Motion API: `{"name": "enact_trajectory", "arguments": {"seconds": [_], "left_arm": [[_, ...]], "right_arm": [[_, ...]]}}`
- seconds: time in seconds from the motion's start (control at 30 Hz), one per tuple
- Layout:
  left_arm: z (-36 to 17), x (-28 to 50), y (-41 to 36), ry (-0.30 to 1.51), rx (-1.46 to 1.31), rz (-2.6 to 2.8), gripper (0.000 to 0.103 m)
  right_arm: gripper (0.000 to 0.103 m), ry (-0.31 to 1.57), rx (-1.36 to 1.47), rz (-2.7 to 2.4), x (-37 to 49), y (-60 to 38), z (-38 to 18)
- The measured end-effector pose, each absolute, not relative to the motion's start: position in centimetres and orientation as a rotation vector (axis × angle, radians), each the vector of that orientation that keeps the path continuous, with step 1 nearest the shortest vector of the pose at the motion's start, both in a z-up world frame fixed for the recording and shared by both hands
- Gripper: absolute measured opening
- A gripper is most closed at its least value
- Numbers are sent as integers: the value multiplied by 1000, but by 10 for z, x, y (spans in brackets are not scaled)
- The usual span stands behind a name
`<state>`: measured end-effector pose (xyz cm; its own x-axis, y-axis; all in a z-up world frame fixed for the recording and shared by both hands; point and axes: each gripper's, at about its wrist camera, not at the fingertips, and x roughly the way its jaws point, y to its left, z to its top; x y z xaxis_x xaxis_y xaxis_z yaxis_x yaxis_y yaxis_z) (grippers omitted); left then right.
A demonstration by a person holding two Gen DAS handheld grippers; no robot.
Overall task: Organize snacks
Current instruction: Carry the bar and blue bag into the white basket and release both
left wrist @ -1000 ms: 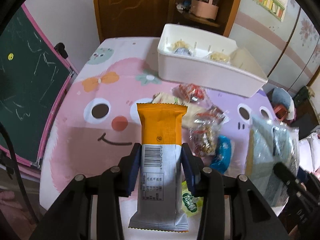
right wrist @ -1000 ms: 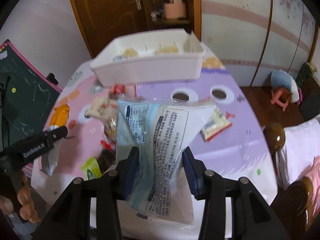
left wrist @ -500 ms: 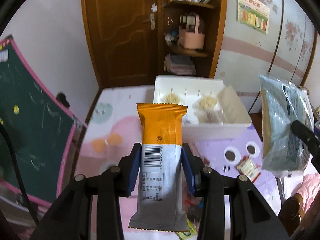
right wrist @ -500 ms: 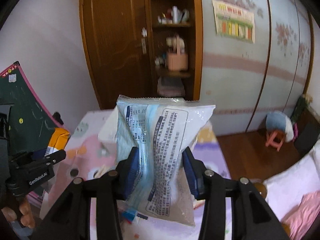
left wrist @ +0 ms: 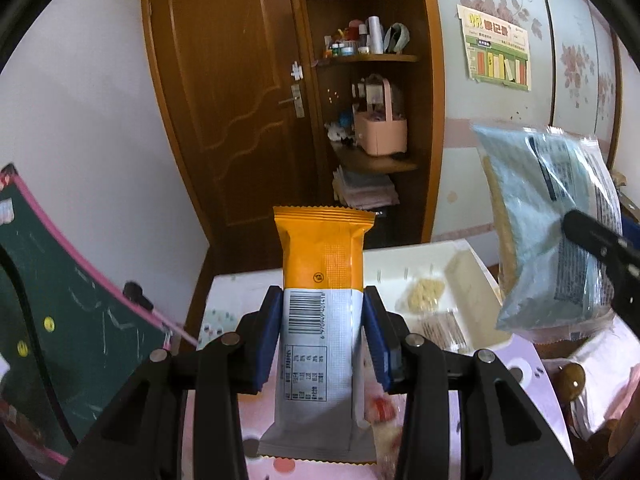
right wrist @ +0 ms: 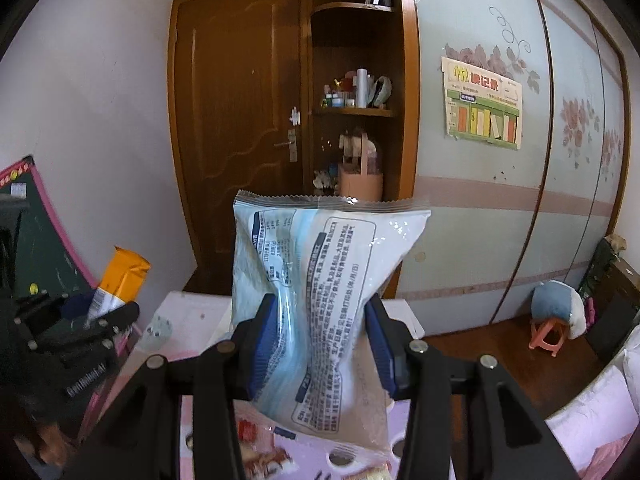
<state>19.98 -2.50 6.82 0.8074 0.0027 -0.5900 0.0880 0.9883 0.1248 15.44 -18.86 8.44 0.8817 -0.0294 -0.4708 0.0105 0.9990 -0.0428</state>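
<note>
1. Both grippers have risen since the earlier frame; the white bin [left wrist: 472, 276] now sits low beyond the fingers.
2. The right gripper [right wrist: 320, 340] is clamped on the pale blue bag [right wrist: 324, 292], which could sag and slip.
3. The left gripper [left wrist: 322, 336] is clamped on the orange-and-white bar [left wrist: 322, 280]; the two packets could collide.

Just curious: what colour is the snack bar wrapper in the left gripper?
Orange on top, white below with a black barcode. The snack bar wrapper shows best in the left wrist view.
</note>
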Motion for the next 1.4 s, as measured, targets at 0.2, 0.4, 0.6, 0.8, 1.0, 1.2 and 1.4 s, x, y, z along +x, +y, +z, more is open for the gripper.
{"name": "enact_trajectory", "arguments": {"seconds": [0.2, 0.4, 0.6, 0.8, 1.0, 1.2, 1.4], "left_arm": [[55, 247, -43, 649, 149, -69, 38], [23, 295, -53, 676, 140, -88, 38], [-26, 339, -65, 769, 138, -102, 38], [-64, 367, -73, 840, 136, -114, 39], [-79, 372, -77, 858, 151, -123, 40], [-87, 376, -73, 881, 141, -121, 83], [-86, 372, -66, 869, 130, -133, 92]], "right_arm": [[44, 490, -8, -39, 200, -193, 86], [44, 577, 13, -39, 246, -197, 56], [44, 678, 30, -43, 280, -203, 13], [44, 753, 30, -54, 304, -208, -22], [45, 809, 44, -32, 319, -207, -41], [49, 866, 75, 6, 335, -208, -54], [53, 861, 90, 7, 332, -211, -53]]}}
